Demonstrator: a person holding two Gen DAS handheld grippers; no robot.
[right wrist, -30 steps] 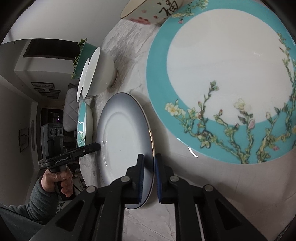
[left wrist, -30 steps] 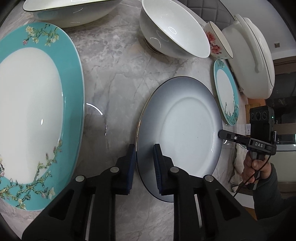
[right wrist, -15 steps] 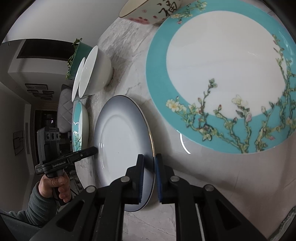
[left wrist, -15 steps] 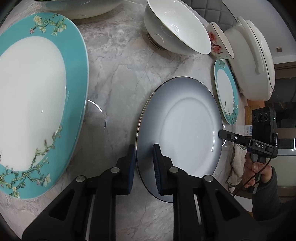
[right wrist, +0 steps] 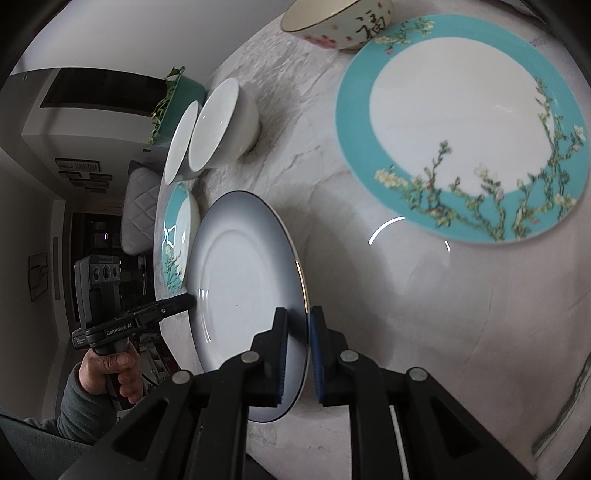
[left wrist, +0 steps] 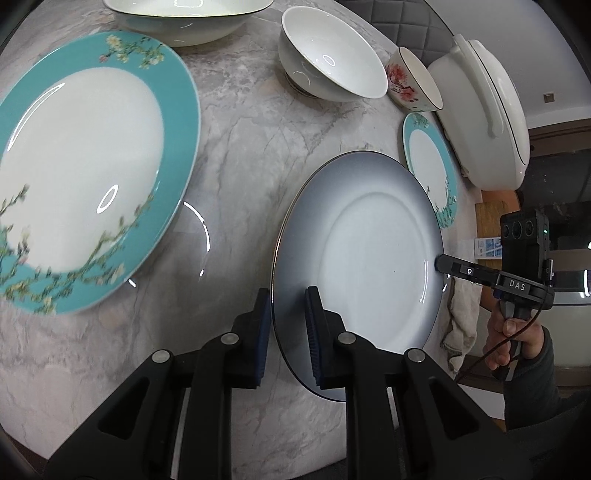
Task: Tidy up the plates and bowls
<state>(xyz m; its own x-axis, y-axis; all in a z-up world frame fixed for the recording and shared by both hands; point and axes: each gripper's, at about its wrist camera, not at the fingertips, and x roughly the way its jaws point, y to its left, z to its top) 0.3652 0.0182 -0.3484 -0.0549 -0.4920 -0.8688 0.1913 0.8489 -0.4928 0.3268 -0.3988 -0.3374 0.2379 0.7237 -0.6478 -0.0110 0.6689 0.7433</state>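
Observation:
A grey-blue plate [left wrist: 369, 258] with a dark rim is held between both grippers above the marble table [left wrist: 240, 147]. My left gripper [left wrist: 288, 325] is shut on its near edge. My right gripper [right wrist: 297, 339] is shut on the opposite edge and also shows in the left wrist view [left wrist: 441, 264]. The plate also shows in the right wrist view [right wrist: 240, 288]. A large teal floral plate [left wrist: 85, 177] lies to the left in the left wrist view, and to the right in the right wrist view [right wrist: 465, 122].
A small teal plate [left wrist: 428, 166], a white bowl [left wrist: 328, 55], a floral cup [left wrist: 413, 85], a white lidded casserole [left wrist: 484, 110] and a wide white bowl [left wrist: 184, 18] stand at the back. A floral bowl [right wrist: 336, 22] sits beyond the large plate.
Both grippers have lifted the grey-blue plate and drawn it back from the large teal plate, which now sits farther off in both views. The grips have not changed.

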